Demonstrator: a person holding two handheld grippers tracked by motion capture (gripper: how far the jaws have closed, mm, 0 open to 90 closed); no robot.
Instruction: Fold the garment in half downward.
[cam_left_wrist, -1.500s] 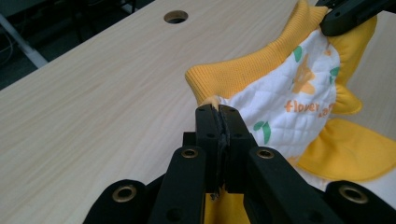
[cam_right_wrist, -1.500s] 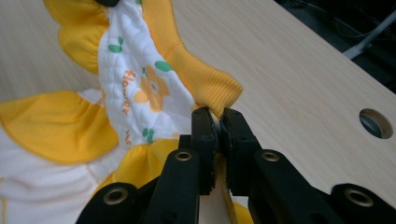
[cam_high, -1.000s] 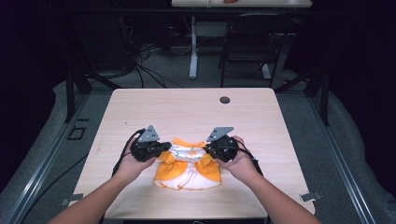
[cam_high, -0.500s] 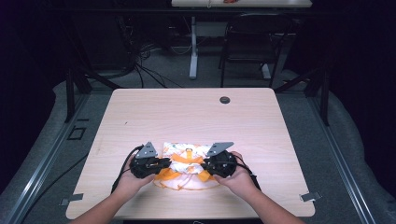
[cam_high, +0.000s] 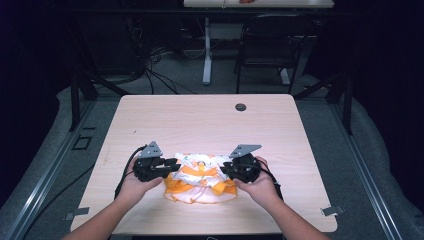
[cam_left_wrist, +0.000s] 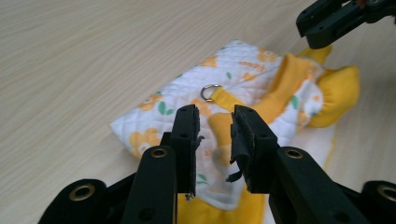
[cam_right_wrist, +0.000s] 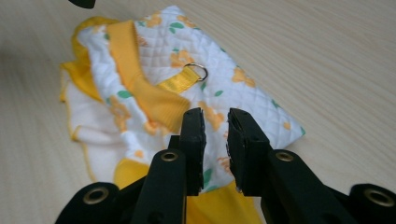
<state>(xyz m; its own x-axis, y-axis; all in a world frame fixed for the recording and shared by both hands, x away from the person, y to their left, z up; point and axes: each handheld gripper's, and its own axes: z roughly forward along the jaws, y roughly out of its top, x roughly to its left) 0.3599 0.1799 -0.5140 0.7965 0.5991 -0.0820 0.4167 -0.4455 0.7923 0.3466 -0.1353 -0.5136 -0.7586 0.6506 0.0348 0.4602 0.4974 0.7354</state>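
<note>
Folded flat for tidying, the quilted garment (cam_high: 200, 177) lies at the table's (cam_high: 200, 120) six o'clock, between the left gripper (cam_high: 170, 167) and right gripper (cam_high: 226, 170), whose jaws, recently moving, stand part-open, gripping nothing.

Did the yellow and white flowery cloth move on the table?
Yes. The yellow and white flowery cloth slid toward the near edge, farther from the small black disc.

garment (cam_high: 200, 175) folded smaller, left gripper (cam_left_wrist: 215, 128) jaws just opening, apparently released
</note>
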